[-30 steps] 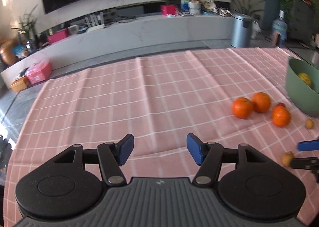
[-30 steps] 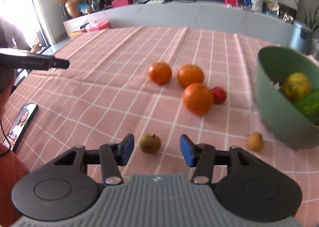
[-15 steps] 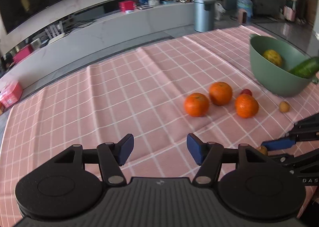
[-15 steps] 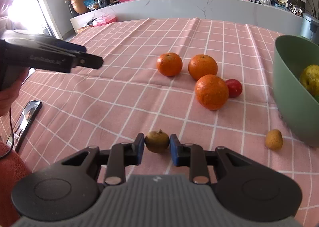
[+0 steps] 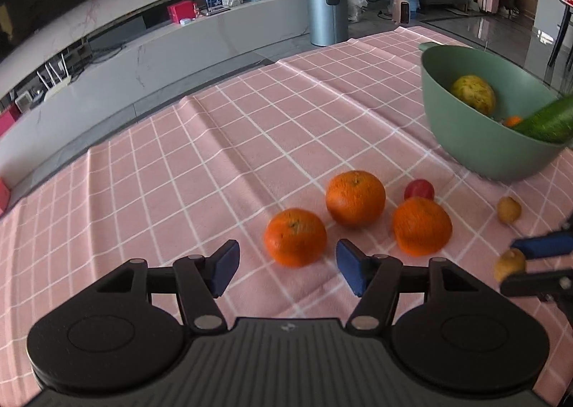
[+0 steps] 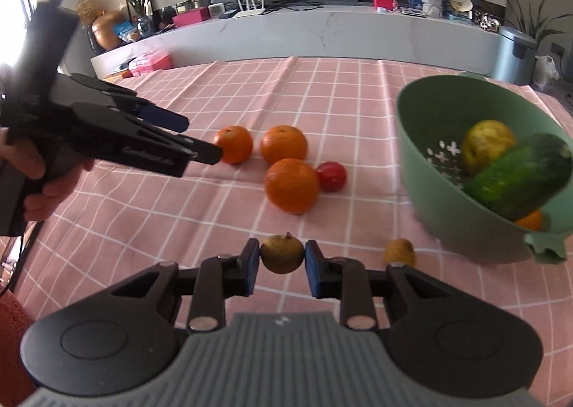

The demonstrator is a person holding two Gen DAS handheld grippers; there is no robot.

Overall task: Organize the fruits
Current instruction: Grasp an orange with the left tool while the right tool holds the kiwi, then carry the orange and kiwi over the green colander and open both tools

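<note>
Pink checked tablecloth (image 5: 222,156) with thin white grid lines covers the table, soft fabric, a few long creases running away from me. Green bowl (image 6: 429,192), smooth matte plastic, round with a small tab handle and flower-shaped drain holes inside; it sits at the right side of the cloth. In it: a dark green glossy cucumber (image 6: 515,176) leaning over the rim, a yellowish mottled round fruit (image 6: 483,144), and a bit of orange fruit under the cucumber.

3 oranges on the cloth left of the bowl, dimpled skin: nearest orange (image 6: 290,185), middle orange (image 6: 283,145), left orange (image 6: 233,144). A small shiny red fruit (image 6: 331,176) touches the nearest orange on its right. A small tan round fruit (image 6: 399,252) lies on the cloth near the bowl base.

Writing: white lettering on the side of my left gripper, too blurred to read.

My right gripper (image 6: 282,268) is narrowed, blue pads pressed on both sides of a small brown rough-skinned fruit (image 6: 282,253) with a stem nub, just above the cloth. My left gripper (image 5: 286,269) is spread wide, holding nothing, the left orange (image 5: 295,237) just ahead between the pads, not touching.
</note>
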